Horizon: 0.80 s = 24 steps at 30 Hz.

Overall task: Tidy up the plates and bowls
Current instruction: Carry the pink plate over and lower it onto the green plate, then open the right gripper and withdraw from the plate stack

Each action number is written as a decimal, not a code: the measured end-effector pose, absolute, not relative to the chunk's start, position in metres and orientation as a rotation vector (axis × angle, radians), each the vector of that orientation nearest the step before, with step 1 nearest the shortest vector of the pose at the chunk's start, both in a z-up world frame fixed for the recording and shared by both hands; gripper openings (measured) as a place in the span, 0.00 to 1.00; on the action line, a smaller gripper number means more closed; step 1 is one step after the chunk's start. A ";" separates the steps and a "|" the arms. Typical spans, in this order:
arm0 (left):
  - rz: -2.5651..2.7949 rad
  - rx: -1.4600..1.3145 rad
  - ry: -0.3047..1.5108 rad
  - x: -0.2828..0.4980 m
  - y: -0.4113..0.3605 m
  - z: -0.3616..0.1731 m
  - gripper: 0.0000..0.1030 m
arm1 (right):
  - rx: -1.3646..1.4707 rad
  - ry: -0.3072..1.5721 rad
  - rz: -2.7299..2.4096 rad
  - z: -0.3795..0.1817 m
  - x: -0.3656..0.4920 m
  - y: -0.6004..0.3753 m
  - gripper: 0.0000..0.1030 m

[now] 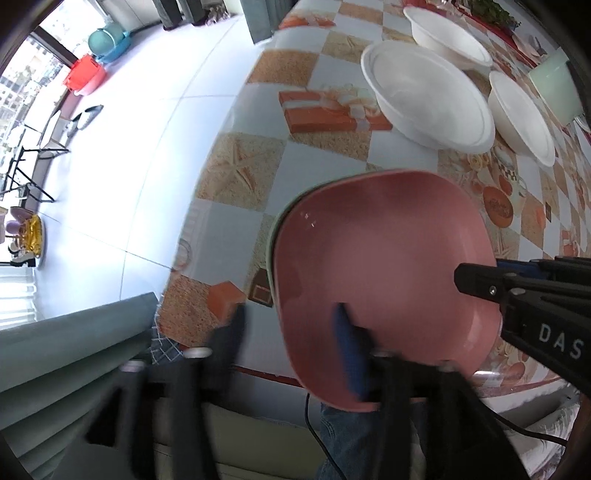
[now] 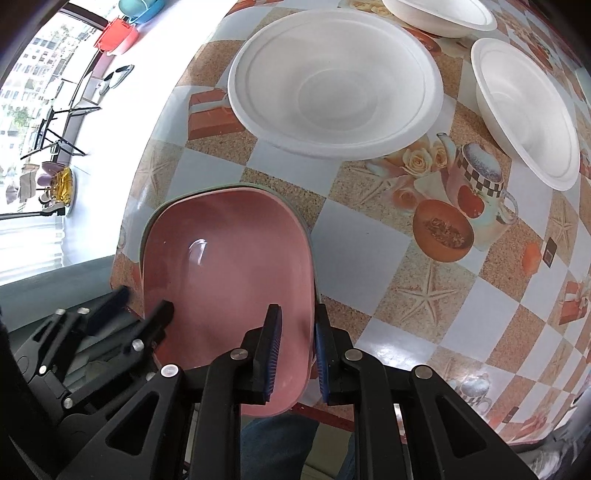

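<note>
A pink square plate [image 1: 388,240] [image 2: 229,266] lies nested on a green plate [image 1: 271,236] [image 2: 147,229] at the near edge of the patterned table, and overhangs that edge a little. My left gripper [image 1: 291,328] [image 2: 142,302] stands open astride the pink plate's left rim, one finger inside the plate and one well outside it, with neither pad pressing. My right gripper [image 2: 297,349] is shut on the pink plate's right rim; its finger [image 1: 476,280] shows in the left wrist view.
Three white bowls [image 2: 332,81] [image 2: 528,110] [image 2: 439,14] stand apart on the table [image 2: 388,258] beyond the plates. A mint container [image 1: 554,85] stands at the far right. A grey-green chair back [image 1: 74,350] is beside the table's left corner. A person's jeans show below the edge.
</note>
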<state>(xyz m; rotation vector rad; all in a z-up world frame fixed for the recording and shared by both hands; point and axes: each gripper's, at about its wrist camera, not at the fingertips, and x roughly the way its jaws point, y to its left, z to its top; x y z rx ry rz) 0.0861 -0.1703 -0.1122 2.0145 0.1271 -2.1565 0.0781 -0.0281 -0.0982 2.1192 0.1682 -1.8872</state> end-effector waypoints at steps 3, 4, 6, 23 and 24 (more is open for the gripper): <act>-2.199 1.945 0.107 0.087 -0.174 -0.100 0.74 | 2.128 0.177 -1.907 -0.099 0.078 -0.026 0.50; -2.204 1.924 0.099 0.087 -0.176 -0.098 0.76 | 2.115 0.184 -1.937 -0.097 0.078 -0.024 0.65; -2.200 1.891 0.096 0.087 -0.184 -0.096 0.77 | 2.088 0.195 -1.969 -0.093 0.079 -0.021 0.68; -2.114 2.119 0.182 0.076 -0.202 -0.140 0.77 | 2.205 0.193 -1.757 -0.119 0.103 -0.033 0.68; -2.120 2.129 0.180 0.074 -0.204 -0.142 0.77 | 2.208 0.192 -1.741 -0.120 0.106 -0.034 0.68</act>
